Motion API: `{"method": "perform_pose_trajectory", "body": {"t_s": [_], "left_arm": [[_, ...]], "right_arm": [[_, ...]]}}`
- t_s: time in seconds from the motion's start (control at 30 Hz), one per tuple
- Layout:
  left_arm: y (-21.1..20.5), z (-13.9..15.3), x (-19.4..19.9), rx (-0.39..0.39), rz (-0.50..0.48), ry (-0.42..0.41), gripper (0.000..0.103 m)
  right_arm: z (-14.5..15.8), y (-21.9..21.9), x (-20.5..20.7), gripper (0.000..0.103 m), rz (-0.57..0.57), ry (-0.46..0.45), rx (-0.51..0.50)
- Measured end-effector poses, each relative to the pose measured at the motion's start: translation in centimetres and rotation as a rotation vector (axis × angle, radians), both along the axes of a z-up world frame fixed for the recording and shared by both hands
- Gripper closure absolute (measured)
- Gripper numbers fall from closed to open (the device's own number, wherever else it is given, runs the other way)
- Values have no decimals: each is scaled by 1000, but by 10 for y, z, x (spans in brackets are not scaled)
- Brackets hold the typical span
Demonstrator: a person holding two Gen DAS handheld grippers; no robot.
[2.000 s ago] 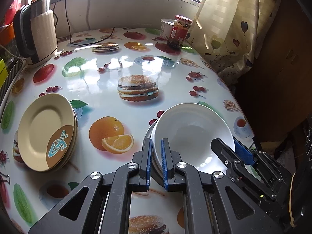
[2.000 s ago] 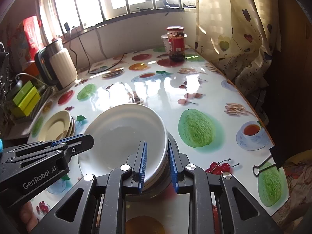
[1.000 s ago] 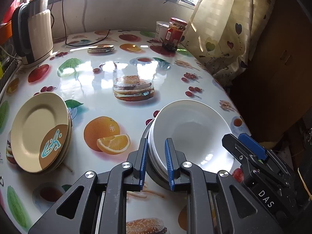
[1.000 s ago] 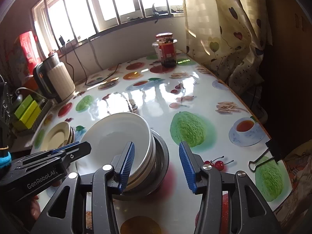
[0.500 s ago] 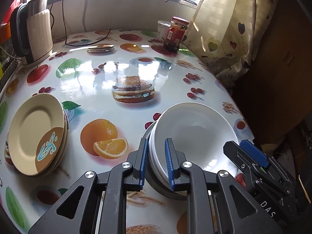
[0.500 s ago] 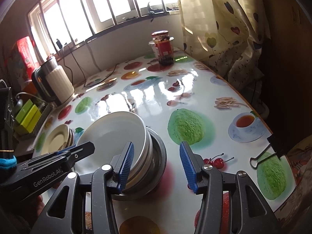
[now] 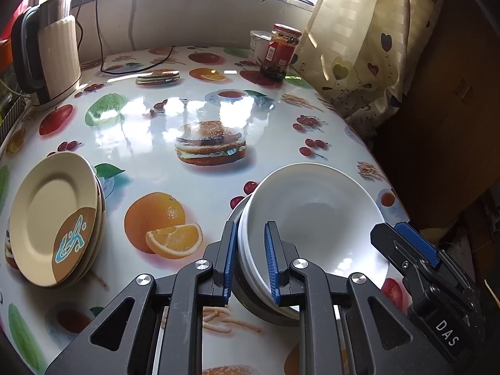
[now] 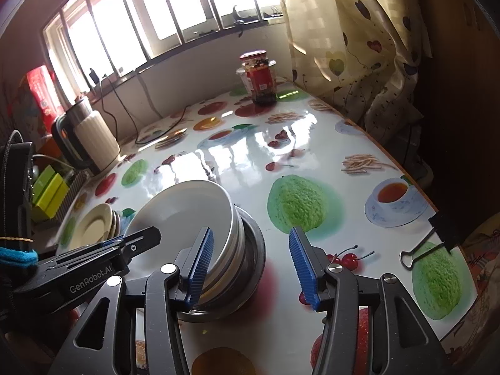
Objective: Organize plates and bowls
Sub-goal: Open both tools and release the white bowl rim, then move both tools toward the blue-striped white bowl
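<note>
Left gripper (image 7: 248, 259) is clamping the near rim of the white bowl stack (image 7: 315, 215), sitting near-right on the tabletop (image 7: 193, 184). Right gripper (image 8: 250, 262) jaws are standing apart, gripping nothing. Recommend a level lift.

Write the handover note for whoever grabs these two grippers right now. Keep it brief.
Left gripper: shut on the near rim of the white bowls.
Right gripper: open, its jaws spread around the right side of the bowl stack without pinching it.
White bowls are nested in a metal bowl on the table, near its right front edge.
Cream plates are stacked at the table's left side.
Done: bowls are gathered in one stack, plates in another.
Left: release the left grip, or shift the bowl stack if it belongs elsewhere; I can't tell the final spot.
</note>
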State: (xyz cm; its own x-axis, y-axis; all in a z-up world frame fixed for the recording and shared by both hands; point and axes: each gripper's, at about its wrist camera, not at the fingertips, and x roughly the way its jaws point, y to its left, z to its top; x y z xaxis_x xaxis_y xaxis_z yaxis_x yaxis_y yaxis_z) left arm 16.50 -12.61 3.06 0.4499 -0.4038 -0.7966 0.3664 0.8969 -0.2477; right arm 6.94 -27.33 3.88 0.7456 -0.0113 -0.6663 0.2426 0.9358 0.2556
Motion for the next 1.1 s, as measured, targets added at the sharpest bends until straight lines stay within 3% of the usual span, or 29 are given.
{"method": "perform_pose_trajectory", "body": {"t_s": [0.2, 0.37, 0.73, 0.9, 1.1], "left_arm": [[12, 12, -4, -29, 3, -33, 84], [30, 15, -6, -54, 27, -24, 68], [41, 20, -14, -81, 42, -39, 66], [57, 25, -18, -115, 92, -68, 66], [61, 6, -14, -76, 109, -6, 66]], "right_arm": [[4, -8, -5, 52, -23, -14, 6], [5, -12, -11, 47, -25, -29, 17], [7, -19, -21, 47, -44, -48, 26], [3, -24, -24, 47, -58, -43, 30], [-14, -30, -20, 47, -51, 9, 51]]}}
